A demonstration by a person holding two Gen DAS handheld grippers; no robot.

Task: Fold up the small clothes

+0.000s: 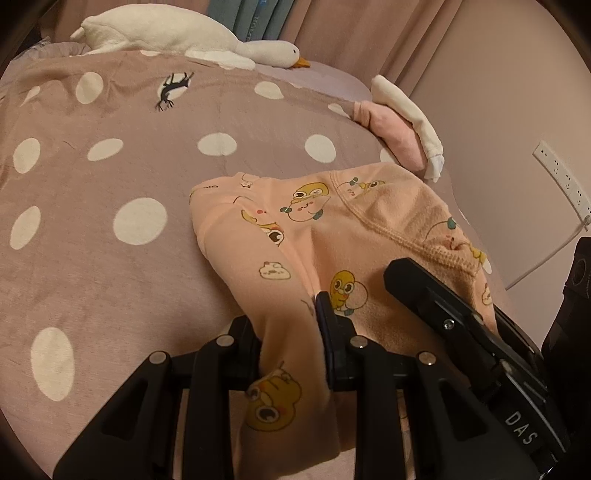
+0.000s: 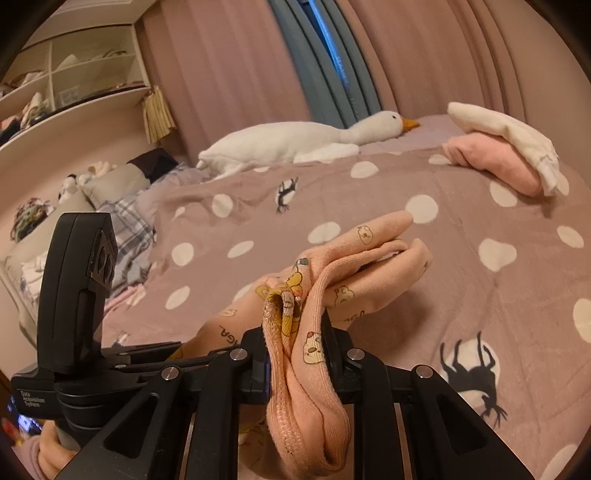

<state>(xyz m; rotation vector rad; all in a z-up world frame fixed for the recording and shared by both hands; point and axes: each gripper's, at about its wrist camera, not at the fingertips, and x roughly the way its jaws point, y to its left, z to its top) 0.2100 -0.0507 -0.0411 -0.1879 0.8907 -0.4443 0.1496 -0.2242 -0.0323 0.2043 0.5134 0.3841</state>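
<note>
- On the near part of the dotted bedspread [image 1: 92, 206], the peach printed garment [image 1: 295, 236] lies partly folded.
- Left gripper [image 1: 291, 332] pinches one bunched fold of it.
- Right gripper [image 2: 297, 350] clamps its ribbed edge.
- Toward the far right corner sit folded pink and white clothes [image 2: 506, 155].
- Along the far edge lies a plush goose [image 2: 295, 140].

Mauve polka-dot bedspread [image 1: 110, 177] covers bed. White plush goose [image 1: 173, 35] lies along far edge, before pink curtains [image 2: 229, 66]. Power strip [image 1: 561, 177] on wall. Shelving [image 2: 74, 74] at far left, cluttered.
</note>
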